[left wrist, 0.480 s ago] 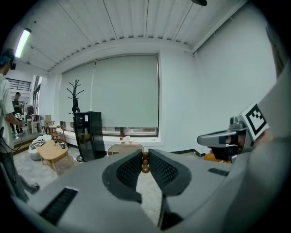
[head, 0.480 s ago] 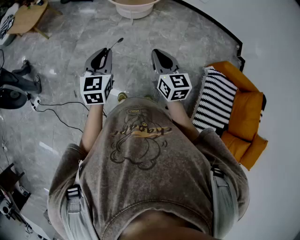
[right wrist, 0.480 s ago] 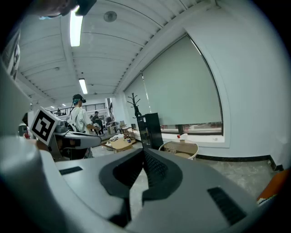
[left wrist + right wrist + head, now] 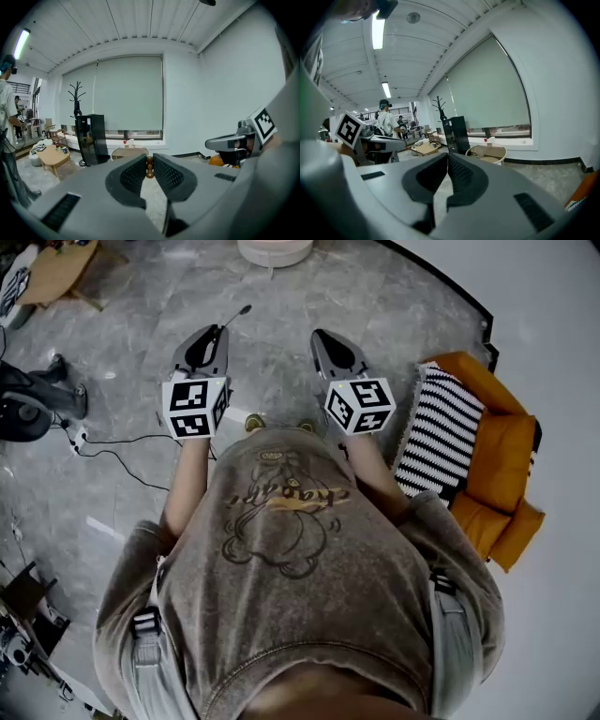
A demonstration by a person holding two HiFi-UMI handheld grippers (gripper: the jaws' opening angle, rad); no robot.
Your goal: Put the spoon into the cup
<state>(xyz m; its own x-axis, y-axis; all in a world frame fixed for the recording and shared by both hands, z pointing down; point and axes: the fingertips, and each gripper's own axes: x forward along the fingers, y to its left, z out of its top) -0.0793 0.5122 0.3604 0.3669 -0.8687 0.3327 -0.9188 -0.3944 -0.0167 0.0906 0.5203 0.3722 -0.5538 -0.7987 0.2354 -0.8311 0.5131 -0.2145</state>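
Observation:
My left gripper [image 4: 214,334] is shut on the spoon [image 4: 234,317], whose thin dark handle sticks out ahead of the jaws over the grey floor. In the left gripper view the spoon's brown beaded end [image 4: 149,169] sits pinched between the ribbed pads of my left gripper [image 4: 149,161]. My right gripper [image 4: 322,336] is held level beside it, a short gap to the right; its jaws [image 4: 446,159] are shut with nothing between them. A round white table [image 4: 274,251] stands ahead, with small items on it too small to tell. I cannot make out a cup.
An orange sofa [image 4: 502,470] with a striped cushion [image 4: 436,432] lies to the right by the wall. A cable [image 4: 112,451] trails on the floor at left. A black cabinet [image 4: 89,138], a low wooden table [image 4: 49,157] and a person [image 4: 386,119] are further off.
Both grippers sit a little higher in the head view, and the round table has slid towards the top edge. The spoon stays clamped in the left gripper.

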